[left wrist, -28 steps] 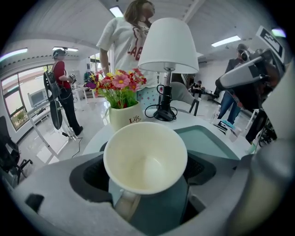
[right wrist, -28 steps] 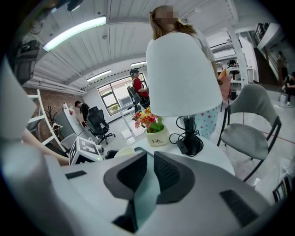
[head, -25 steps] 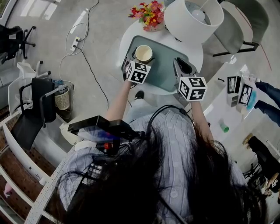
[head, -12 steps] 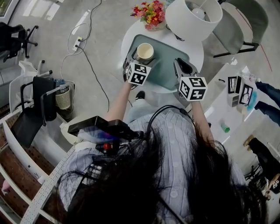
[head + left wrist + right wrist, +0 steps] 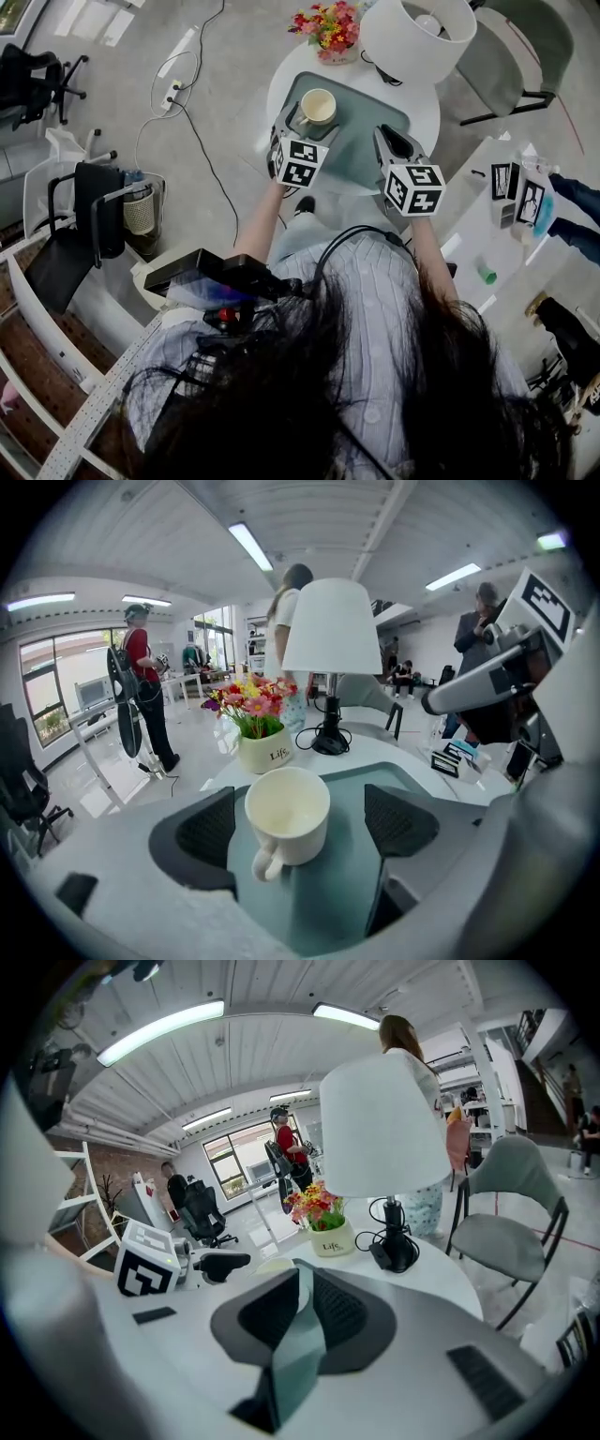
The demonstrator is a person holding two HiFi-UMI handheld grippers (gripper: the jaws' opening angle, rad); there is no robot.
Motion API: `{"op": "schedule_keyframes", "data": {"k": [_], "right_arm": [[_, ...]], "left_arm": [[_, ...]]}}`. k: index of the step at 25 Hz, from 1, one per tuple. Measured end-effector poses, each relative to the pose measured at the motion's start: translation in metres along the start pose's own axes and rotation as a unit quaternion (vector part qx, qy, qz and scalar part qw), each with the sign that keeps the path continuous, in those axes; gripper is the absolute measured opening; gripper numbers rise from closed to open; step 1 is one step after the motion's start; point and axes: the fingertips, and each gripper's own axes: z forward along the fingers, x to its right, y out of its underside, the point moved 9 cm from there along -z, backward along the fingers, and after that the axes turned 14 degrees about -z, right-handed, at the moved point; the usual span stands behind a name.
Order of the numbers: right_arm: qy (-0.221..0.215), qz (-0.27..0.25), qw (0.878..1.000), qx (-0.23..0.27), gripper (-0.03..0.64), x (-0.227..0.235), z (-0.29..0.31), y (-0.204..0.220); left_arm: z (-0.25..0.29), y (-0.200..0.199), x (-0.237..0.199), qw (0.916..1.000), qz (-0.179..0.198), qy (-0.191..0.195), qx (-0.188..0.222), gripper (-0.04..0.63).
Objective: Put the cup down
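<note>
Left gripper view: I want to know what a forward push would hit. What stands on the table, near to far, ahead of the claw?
cup → flower pot → lamp

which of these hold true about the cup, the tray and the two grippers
The cream ceramic cup stands upright on the teal rectangular tray. True.
The left gripper clamps the cup. False: its fingers stand apart, clear of the cup on both sides.
The right gripper is shut on the tray's edge. True.
The cup holds coffee. False: it is empty.
The white-shaded table lamp lies on its side. False: it stands upright.
</note>
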Motion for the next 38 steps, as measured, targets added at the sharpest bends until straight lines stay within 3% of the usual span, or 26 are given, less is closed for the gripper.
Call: {"op": "schedule_keyframes", "data": {"k": [5, 22, 38], "right_arm": [[0.002, 0.001, 1.0, 0.004, 0.063, -0.008, -0.001, 0.001], [0.018, 0.005, 1.0, 0.023, 0.063, -0.062, -0.011, 0.0], [0.06, 0.019, 0.997, 0.045, 0.063, -0.128, -0.031, 0.011]], "left_arm": [[-0.015, -0.01, 0.005, 0.9997, -0.003, 0.011, 0.021, 0.445], [-0.074, -0.017, 0.012, 0.9972, 0.005, 0.069, 0.027, 0.421], [-0.138, 0.002, 0.001, 0.9955, 0.015, 0.085, 0.038, 0.182]]}}
